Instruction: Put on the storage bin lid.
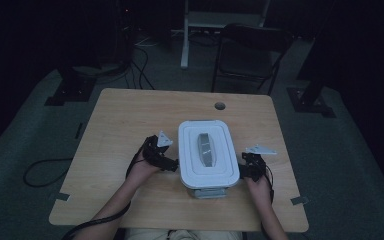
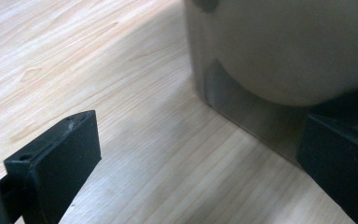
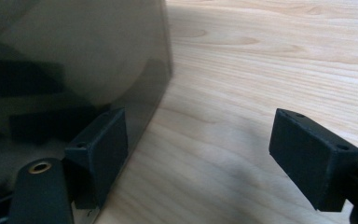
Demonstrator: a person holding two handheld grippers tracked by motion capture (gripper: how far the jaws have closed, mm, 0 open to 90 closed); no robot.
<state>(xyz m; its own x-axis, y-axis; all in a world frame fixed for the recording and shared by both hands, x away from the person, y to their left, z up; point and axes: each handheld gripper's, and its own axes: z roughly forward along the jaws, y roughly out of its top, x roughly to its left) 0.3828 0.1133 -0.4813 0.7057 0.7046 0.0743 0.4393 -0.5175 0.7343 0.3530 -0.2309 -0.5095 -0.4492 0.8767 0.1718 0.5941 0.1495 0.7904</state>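
Flanking a lidded white box point(image 1: 208, 155) at the worktop's point(image 1: 130, 115) centre, the left hand-held gripper point(image 1: 166, 161) and right hand-held gripper point(image 1: 246, 170) gape at its sides; it looks rigid, slick, best clamped under the rim.

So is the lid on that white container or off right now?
On. In the high view the white lid sits flat over the container, covering its whole top, with a grey handle along its middle.
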